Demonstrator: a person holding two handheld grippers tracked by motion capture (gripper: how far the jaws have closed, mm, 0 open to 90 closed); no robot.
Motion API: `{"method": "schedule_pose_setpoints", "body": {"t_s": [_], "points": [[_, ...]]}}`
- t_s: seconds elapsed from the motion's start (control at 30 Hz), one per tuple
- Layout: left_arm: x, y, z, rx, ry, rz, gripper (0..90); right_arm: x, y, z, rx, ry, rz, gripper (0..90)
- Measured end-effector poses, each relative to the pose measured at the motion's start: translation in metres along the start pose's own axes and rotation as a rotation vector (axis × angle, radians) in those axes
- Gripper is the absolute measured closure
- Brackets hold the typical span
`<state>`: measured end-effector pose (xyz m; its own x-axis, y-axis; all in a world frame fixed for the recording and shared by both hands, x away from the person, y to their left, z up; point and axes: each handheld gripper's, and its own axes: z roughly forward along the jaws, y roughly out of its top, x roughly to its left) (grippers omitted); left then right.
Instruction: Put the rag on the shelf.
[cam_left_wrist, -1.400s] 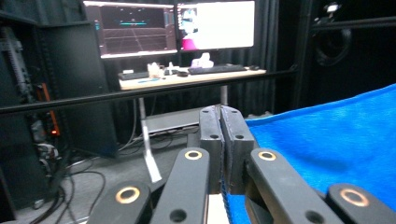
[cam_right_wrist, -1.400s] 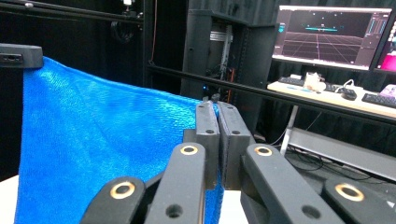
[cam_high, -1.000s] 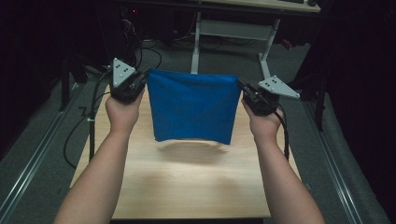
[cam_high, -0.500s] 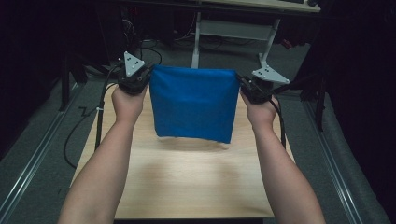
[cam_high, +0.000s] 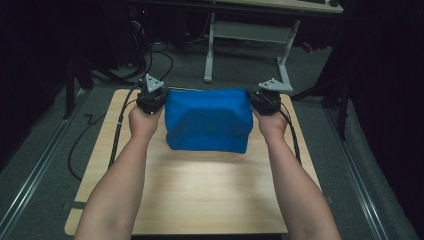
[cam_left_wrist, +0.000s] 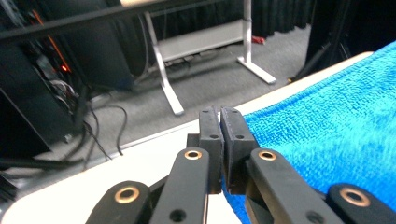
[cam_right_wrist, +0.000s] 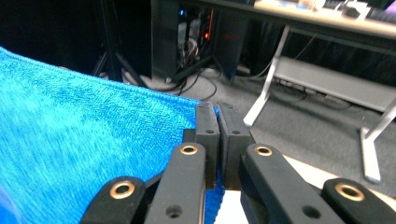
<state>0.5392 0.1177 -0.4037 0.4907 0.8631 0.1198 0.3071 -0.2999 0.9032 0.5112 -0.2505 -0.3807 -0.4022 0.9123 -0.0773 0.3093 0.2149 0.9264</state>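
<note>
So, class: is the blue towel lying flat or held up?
Held up: each hand-held gripper, left and right, pinches a top corner of the blue towel, which hangs.

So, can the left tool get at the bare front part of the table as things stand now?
Probably not freely: the left tool is shut on a corner of the blue towel, the right tool on the other. The bare wooden table lies unobstructed, though.
</note>
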Motion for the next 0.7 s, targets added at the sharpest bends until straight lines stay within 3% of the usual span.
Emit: {"method": "schedule_pose_setpoints", "body": {"t_s": [0.17,0.37,0.7], "points": [[-0.006,-0.027,0.007,0.051,-0.049,-0.019,88.3,0.0,-0.032,0.008,0.051,0.028,0.034,88.7],[-0.011,-0.052,0.008,0.077,-0.086,-0.041,88.3,0.005,-0.056,0.012,0.078,0.054,0.07,88.7],[-0.019,-0.071,0.011,0.105,-0.119,-0.048,88.2,0.011,-0.073,0.015,0.11,0.074,0.08,88.6]]}}
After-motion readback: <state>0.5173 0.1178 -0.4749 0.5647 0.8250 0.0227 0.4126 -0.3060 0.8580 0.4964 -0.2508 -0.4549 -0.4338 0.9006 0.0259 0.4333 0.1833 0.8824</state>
